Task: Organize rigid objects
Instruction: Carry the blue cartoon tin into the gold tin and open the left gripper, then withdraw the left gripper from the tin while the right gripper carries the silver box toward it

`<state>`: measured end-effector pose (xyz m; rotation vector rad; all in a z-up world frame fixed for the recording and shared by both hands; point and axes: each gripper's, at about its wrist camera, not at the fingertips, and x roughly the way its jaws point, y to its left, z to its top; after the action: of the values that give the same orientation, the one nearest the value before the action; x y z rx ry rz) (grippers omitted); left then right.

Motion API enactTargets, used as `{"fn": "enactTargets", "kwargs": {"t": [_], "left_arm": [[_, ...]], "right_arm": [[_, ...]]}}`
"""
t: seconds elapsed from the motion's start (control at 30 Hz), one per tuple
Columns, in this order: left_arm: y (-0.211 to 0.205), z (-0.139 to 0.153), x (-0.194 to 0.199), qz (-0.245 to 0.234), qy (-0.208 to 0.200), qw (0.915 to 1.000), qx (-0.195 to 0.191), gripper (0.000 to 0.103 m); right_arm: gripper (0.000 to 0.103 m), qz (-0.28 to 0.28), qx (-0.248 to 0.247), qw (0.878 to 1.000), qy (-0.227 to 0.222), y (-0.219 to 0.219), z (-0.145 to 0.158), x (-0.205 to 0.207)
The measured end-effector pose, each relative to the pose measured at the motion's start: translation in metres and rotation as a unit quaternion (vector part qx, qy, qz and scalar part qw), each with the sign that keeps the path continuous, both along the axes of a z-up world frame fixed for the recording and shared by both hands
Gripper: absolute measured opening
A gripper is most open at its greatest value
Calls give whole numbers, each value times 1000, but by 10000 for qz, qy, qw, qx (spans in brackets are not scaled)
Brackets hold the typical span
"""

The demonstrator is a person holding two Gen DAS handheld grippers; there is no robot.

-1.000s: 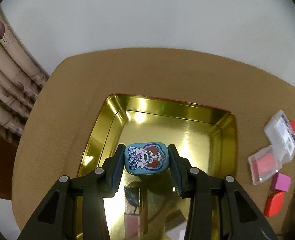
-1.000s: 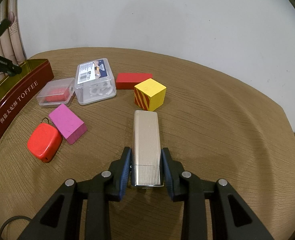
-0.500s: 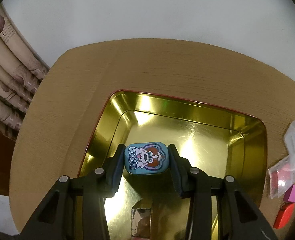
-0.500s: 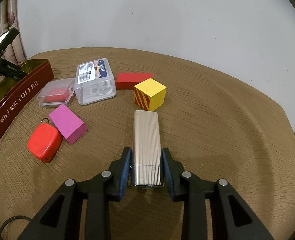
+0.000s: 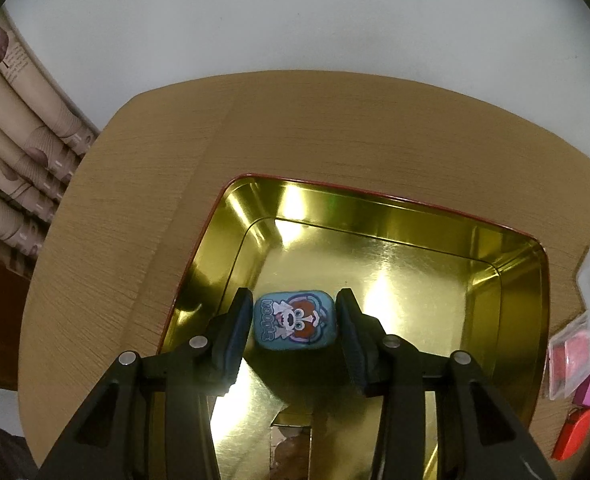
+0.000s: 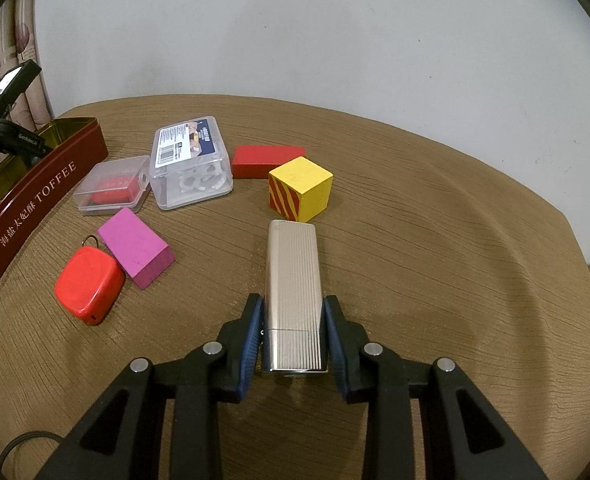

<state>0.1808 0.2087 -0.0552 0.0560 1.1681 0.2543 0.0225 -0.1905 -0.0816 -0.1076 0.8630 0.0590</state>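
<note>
The left gripper's (image 5: 295, 320) two black, blue-padded fingers (image 5: 231, 332) are flanking a small blue rounded tin with a cartoon animal on its lid (image 5: 295, 320), and its jaws have just been opening a little. A thin gap is showing on each side, so the pads are looking released rather than pressing. The tin is sitting low inside the gold-lined metal box with a red outside (image 5: 507, 300), near its left wall, apparently being set down there as the collecting place. Lettering is running sideways along the tin's left edge, but I cannot read it with certainty.

The right gripper (image 6: 293, 336) is clamping the near end of a ribbed, champagne-coloured metal case (image 6: 293, 280), jaws nearly closed; the case is pointing away over the brown wood-grain table (image 6: 455, 240), probably waiting its turn.

To the left, the box's red side is reading "TOFFEE" after some Chinese characters. Beside it are lying a small clear plastic case with a red insert (image 6: 113, 184), a larger clear plastic box with a barcode label (image 6: 193, 168), a flat red block (image 6: 267, 162), a yellow cube with red stripes (image 6: 300, 190), a pink block (image 6: 135, 246) and a red rounded fob with a metal ring (image 6: 89, 284).
</note>
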Motion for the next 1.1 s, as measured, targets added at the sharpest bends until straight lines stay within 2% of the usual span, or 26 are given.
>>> {"fn": "enactTargets", "kwargs": {"t": [0.17, 0.27, 0.67, 0.8, 0.9, 1.1], "left_arm": [[2, 4, -4, -50, -16, 10000, -51, 42], [0, 11, -11, -93, -135, 9999, 45, 42], [-29, 57, -86, -266, -765, 9967, -77, 49], [-43, 68, -110, -418, -985, 9941, 166, 55], [-54, 68, -123, -557, -1041, 9926, 270, 60], [-83, 63, -135, -854, -1010, 9909, 257, 62]], "right_arm": [[32, -2, 3, 10000, 0, 0, 0, 0], [32, -3, 3, 10000, -1, 0, 0, 0], [32, 5, -24, 10000, -7, 0, 1, 0], [32, 14, -25, 10000, -7, 0, 1, 0], [32, 20, -9, 10000, -6, 0, 1, 1], [31, 25, -11, 10000, -13, -1, 1, 1]]}}
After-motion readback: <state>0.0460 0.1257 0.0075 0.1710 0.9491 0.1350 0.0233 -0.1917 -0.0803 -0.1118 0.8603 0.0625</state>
